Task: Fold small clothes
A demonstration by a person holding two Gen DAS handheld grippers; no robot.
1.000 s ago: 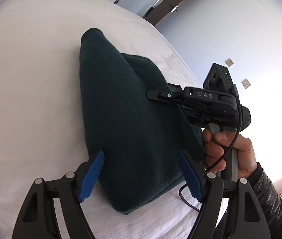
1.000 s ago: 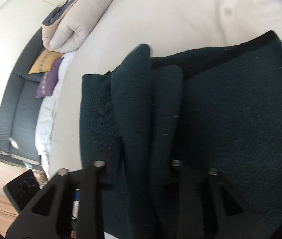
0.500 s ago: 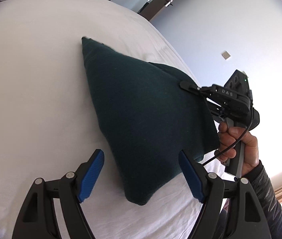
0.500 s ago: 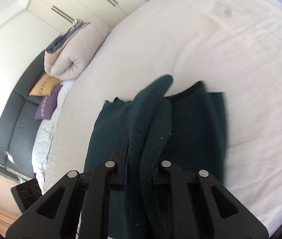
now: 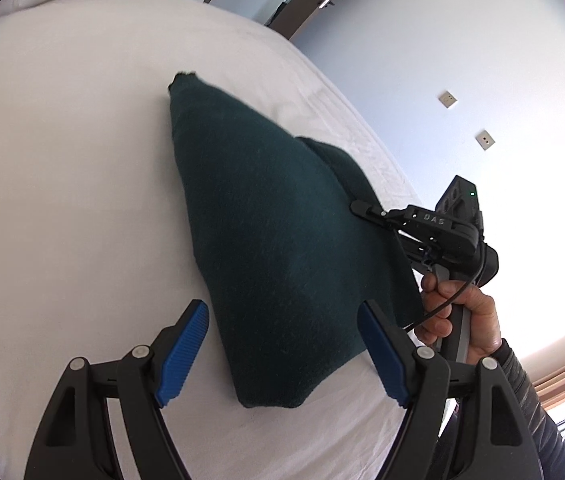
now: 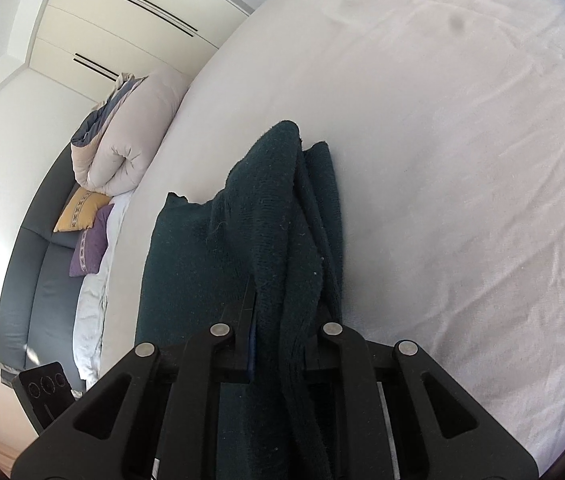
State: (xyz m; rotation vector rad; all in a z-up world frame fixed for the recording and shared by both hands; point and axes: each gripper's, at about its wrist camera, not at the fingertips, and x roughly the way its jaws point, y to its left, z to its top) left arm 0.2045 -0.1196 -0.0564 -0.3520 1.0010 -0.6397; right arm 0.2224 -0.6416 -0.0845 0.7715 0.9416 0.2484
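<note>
Right gripper [image 5: 358,207]: its jaws are pressed together on a bunched edge of the dark green garment [image 5: 282,248]; in the right wrist view the cloth is seen pinched between the black fingers [image 6: 242,320] and draped over them.
Right hand [image 5: 458,320]: the handle is gripped from below, with the gripper tilted downward toward the bed; a dark sleeve [image 5: 522,392] is seen at the wrist.
Left gripper [image 5: 282,356]: its jaws are spread wide, with the blue pads [image 5: 182,354] on either side of the garment's near end; no contact with the cloth can be made out.
Garment, place: it is held up by one edge at the right gripper, and its lower part is rested on the white sheet [image 5: 62,200] just ahead of the left gripper.
Garment, axis: the long axis is run from the near rounded end by the left gripper away to a far pointed corner, which is aimed up the bed.
Beyond the right gripper: a rolled duvet [image 6: 122,144] and two cushions [image 6: 86,224] are seen far off to its left, on a grey sofa [image 6: 38,280].
</note>
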